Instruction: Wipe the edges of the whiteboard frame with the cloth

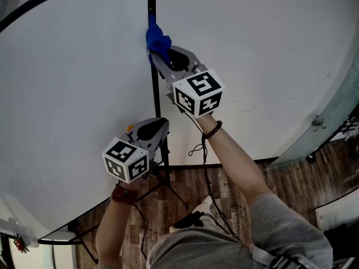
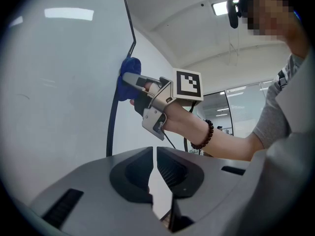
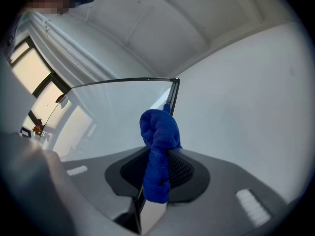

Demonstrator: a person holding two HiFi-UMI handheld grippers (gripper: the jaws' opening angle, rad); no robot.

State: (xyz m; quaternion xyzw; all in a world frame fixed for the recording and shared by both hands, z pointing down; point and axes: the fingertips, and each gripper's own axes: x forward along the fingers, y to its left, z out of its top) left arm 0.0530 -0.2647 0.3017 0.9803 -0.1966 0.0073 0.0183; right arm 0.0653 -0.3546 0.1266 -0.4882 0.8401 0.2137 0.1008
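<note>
The whiteboard point(image 1: 67, 94) fills the left of the head view, with its black frame edge point(image 1: 152, 4) running down the middle. My right gripper point(image 1: 157, 54) is shut on a bunched blue cloth point(image 1: 156, 38) that presses against that edge. In the right gripper view the blue cloth point(image 3: 158, 151) stands between the jaws, with the frame corner point(image 3: 175, 82) just beyond it. My left gripper point(image 1: 162, 123) hangs lower beside the frame, shut with nothing in it. The left gripper view has the blue cloth point(image 2: 127, 70) on the black frame edge point(image 2: 114, 112), held by the right gripper point(image 2: 130, 77).
A white wall point(image 1: 252, 66) lies right of the board. The board's black stand legs point(image 1: 168, 184) spread over a wood floor point(image 1: 291, 178) below. A cable point(image 1: 205, 167) hangs from my right gripper. A glass partition point(image 1: 331, 122) stands at the right.
</note>
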